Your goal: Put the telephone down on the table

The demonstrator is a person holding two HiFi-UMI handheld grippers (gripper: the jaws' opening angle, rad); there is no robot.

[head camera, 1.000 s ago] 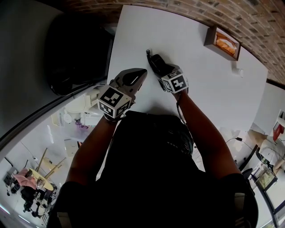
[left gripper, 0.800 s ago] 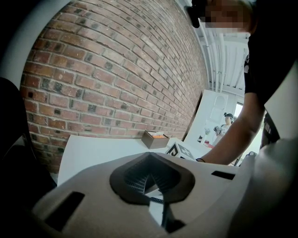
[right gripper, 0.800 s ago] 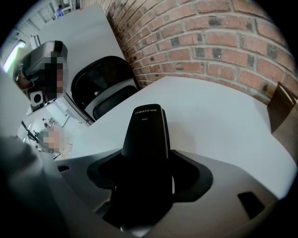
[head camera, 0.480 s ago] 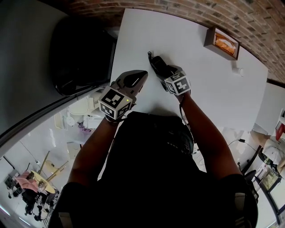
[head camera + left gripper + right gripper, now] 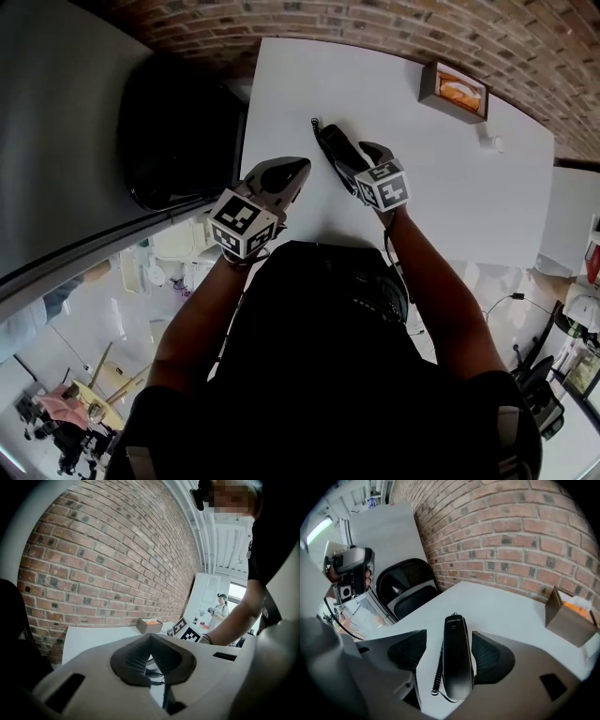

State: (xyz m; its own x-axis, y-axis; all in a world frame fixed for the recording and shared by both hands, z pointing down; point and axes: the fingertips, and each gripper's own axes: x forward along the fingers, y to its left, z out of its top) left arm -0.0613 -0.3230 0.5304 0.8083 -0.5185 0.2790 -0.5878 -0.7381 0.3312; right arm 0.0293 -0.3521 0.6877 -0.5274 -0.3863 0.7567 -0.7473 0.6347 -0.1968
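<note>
The black telephone handset lies flat on the white table, its coiled cord beside it. In the right gripper view the telephone sits between the jaws of my right gripper, which is open. White table and the cord show between the left pad and the handset. The right pad is close against its side. In the head view my right gripper straddles the handset's near end. My left gripper hovers left of it, shut and empty, its pads meeting.
A brown box with orange contents stands at the table's far right by the brick wall. A small white object lies near it. A black chair stands off the table's left edge.
My right gripper's jaws have spread apart from the telephone, which now rests on the table. The left gripper has barely moved.
</note>
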